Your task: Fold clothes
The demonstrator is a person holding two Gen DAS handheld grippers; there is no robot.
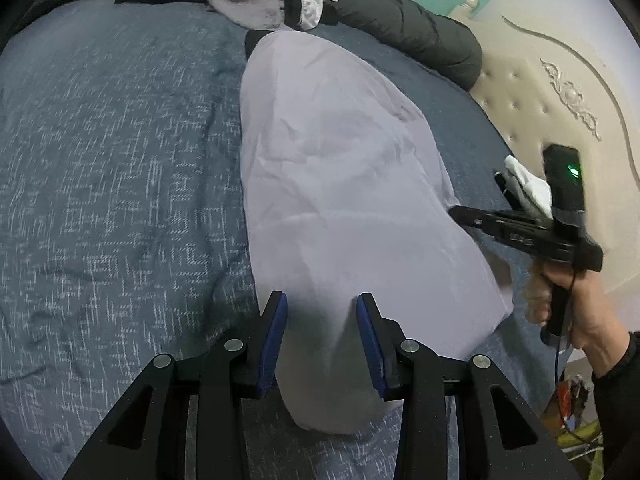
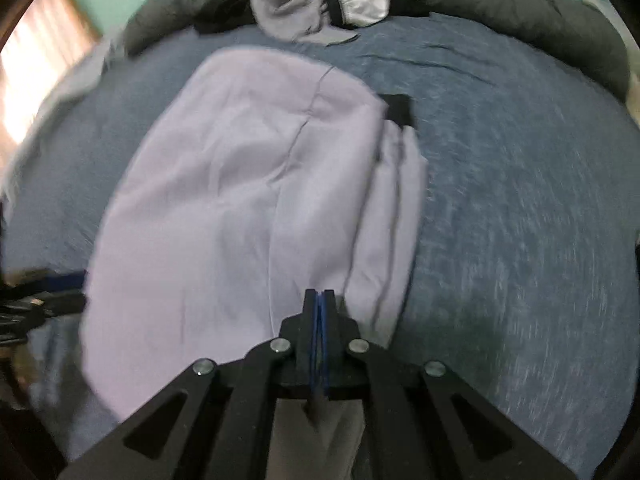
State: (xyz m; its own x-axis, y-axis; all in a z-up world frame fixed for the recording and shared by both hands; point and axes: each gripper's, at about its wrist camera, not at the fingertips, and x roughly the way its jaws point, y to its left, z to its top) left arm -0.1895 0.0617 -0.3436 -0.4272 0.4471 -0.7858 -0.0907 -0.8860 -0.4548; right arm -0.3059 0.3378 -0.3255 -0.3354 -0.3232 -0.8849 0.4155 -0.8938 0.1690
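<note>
Lavender garment, half folded, on our blue bedspread

Nearest, our left gripper (image 1: 322, 308) stands open over the lavender garment (image 1: 340, 184); our right gripper (image 2: 319, 300) is closed, pinching nothing we can see; farther, a grey clothes pile (image 2: 316, 0) beside the dark duvet (image 1: 404, 20).

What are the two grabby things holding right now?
Nothing that shows. The left hand-held gripper stands open above the lilac garment. The right hand-held gripper is shut over it, no cloth visibly pinched.

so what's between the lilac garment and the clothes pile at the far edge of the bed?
Mostly bare blue bedspread, plus a small black piece at the lilac garment's far corner. The right wrist view shows the clothes pile clearest.
</note>
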